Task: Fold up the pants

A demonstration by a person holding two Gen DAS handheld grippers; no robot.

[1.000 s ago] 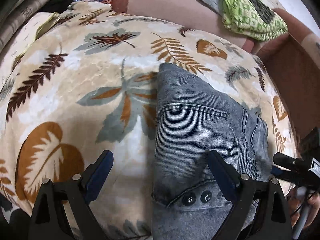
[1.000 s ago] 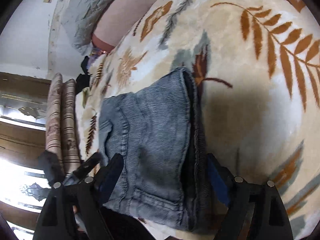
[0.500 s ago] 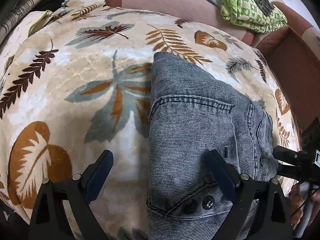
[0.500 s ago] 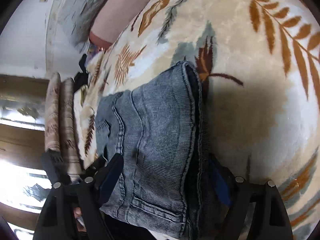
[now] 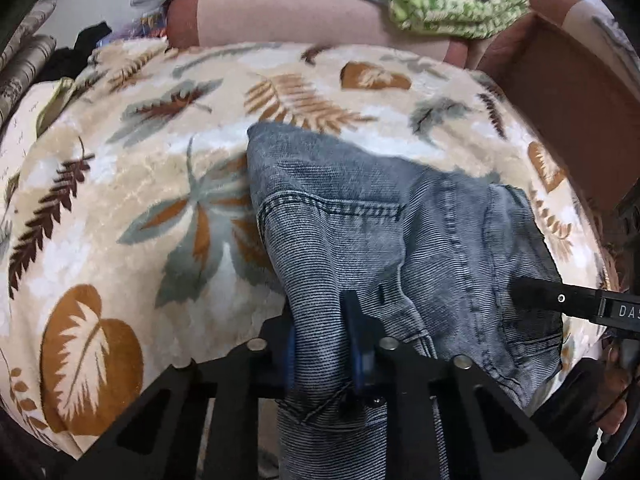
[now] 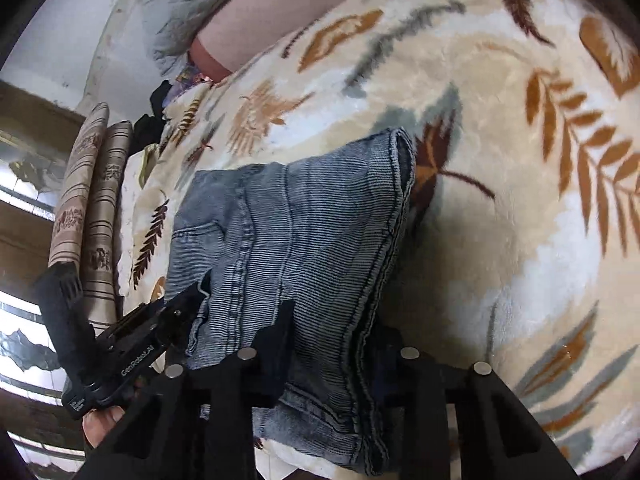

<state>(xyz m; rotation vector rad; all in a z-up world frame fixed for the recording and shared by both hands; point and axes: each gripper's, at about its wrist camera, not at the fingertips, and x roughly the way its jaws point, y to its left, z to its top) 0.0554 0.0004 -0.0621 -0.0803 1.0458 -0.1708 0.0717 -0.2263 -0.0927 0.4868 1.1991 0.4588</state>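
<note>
Left gripper jaws are closing, blue pads pinching the near waistband edge of the folded grey-blue denim pants. Right gripper is closing on the other corner, probably several layers. Pants lie on a cream leaf-print plush blanket; a crumpled green patterned cloth sits well behind.

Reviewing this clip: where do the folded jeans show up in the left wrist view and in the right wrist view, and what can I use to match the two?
Left wrist: the jeans fill the lower centre and right, near edge pinched in the left gripper.
Right wrist: the jeans fill the lower centre-left, near edge between the right gripper fingers.
Shared landmark: the leaf-print blanket underneath.
</note>
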